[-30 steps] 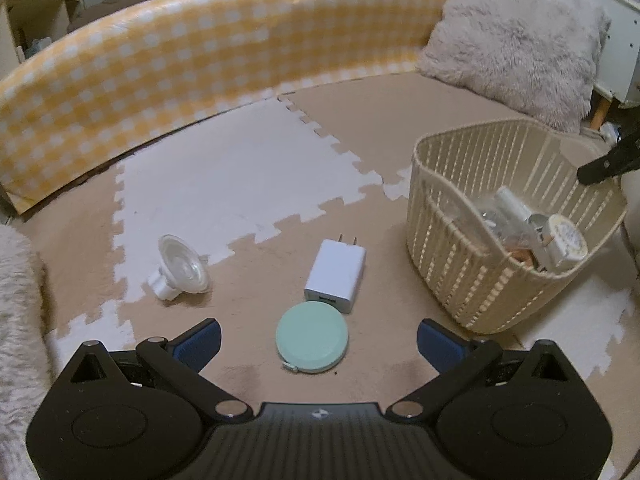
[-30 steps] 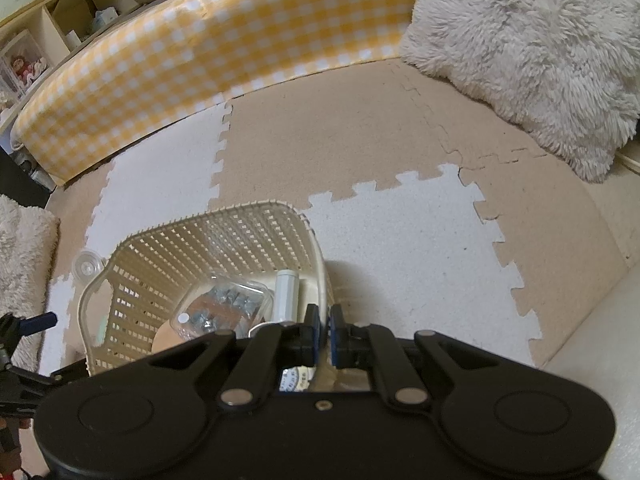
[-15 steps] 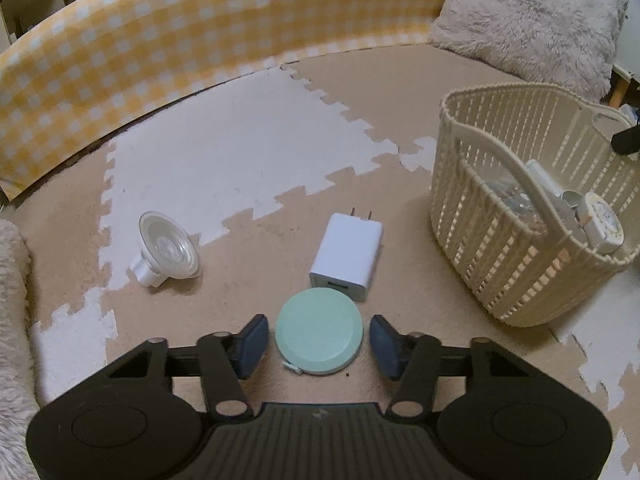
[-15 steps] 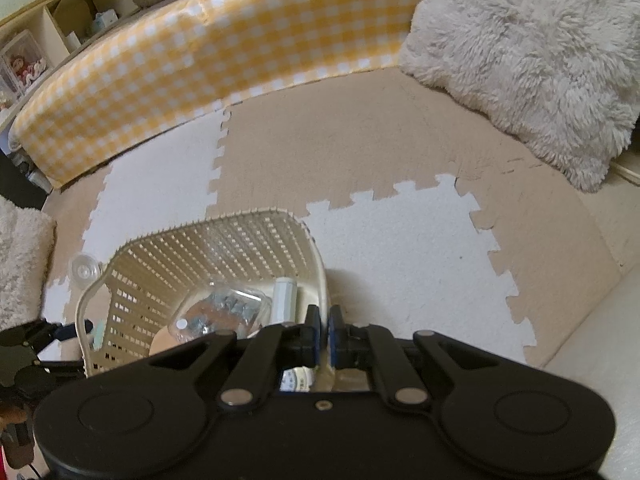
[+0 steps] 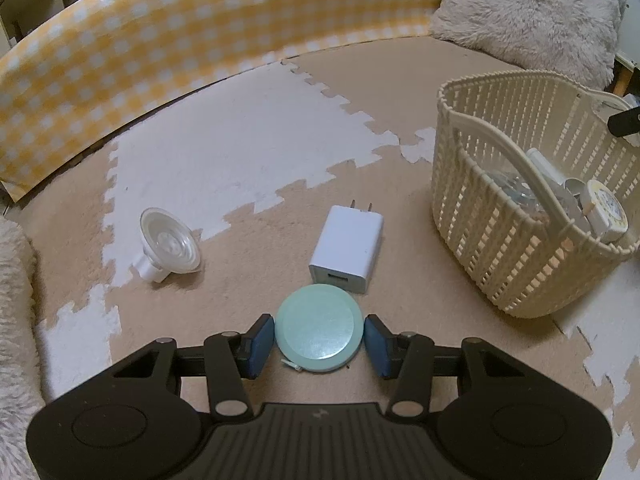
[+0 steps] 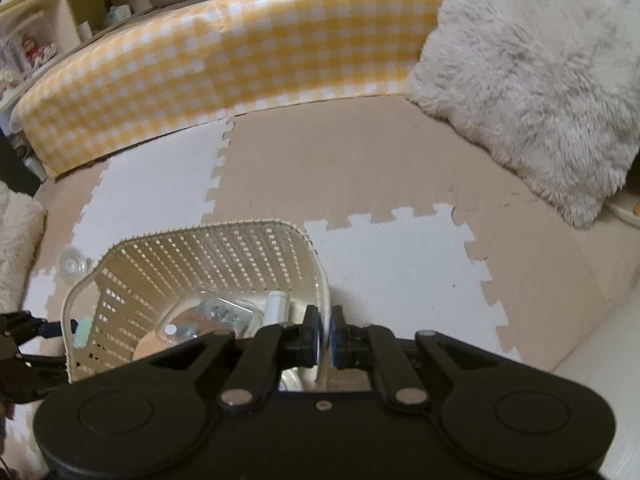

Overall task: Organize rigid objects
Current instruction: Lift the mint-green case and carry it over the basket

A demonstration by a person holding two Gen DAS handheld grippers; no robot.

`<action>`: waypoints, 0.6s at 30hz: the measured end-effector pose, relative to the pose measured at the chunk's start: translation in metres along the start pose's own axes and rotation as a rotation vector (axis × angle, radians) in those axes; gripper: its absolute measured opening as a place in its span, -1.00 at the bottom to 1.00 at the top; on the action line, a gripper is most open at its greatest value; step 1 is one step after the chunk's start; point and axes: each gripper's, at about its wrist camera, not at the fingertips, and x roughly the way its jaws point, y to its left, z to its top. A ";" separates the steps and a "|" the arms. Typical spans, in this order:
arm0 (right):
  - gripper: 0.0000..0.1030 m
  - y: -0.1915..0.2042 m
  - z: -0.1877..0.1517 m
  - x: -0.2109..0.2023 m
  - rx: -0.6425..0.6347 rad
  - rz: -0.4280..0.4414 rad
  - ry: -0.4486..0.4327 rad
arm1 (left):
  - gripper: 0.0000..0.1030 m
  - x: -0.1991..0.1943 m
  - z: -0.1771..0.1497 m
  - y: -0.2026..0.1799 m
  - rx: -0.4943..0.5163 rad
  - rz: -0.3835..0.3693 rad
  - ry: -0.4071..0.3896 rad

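Note:
A round mint-green disc (image 5: 319, 328) lies on the foam floor mat between the blue pads of my left gripper (image 5: 319, 340). The pads touch or nearly touch its sides. A white plug charger (image 5: 347, 249) lies just beyond it. A clear funnel-shaped part (image 5: 168, 243) lies to the left. A cream slatted basket (image 5: 520, 216) at the right holds several items. My right gripper (image 6: 325, 338) is shut on the basket's rim (image 6: 320, 280).
A yellow checked bumper (image 5: 200, 40) curves along the back. A fluffy grey cushion (image 5: 532, 12) lies at the back right, and a fluffy rug (image 5: 12, 300) at the left. Shelves (image 6: 60, 20) stand behind the bumper.
My left gripper has moved forward over the green disc and its jaws have closed in from wide open to the disc's sides. The right gripper has stayed on the basket rim.

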 end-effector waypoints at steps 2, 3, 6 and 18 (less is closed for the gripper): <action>-0.86 0.002 0.000 0.001 -0.023 -0.010 0.002 | -0.03 -0.001 0.001 0.001 -0.008 -0.001 -0.001; -0.86 0.002 0.000 0.001 -0.026 -0.012 0.003 | -0.03 -0.002 0.001 0.001 -0.012 -0.002 -0.004; -0.86 0.002 0.000 0.001 -0.028 -0.010 0.008 | -0.03 -0.006 0.003 0.004 -0.034 -0.003 -0.019; -0.86 0.003 0.000 0.001 -0.030 -0.012 0.011 | -0.03 -0.026 0.016 0.014 -0.136 -0.019 -0.088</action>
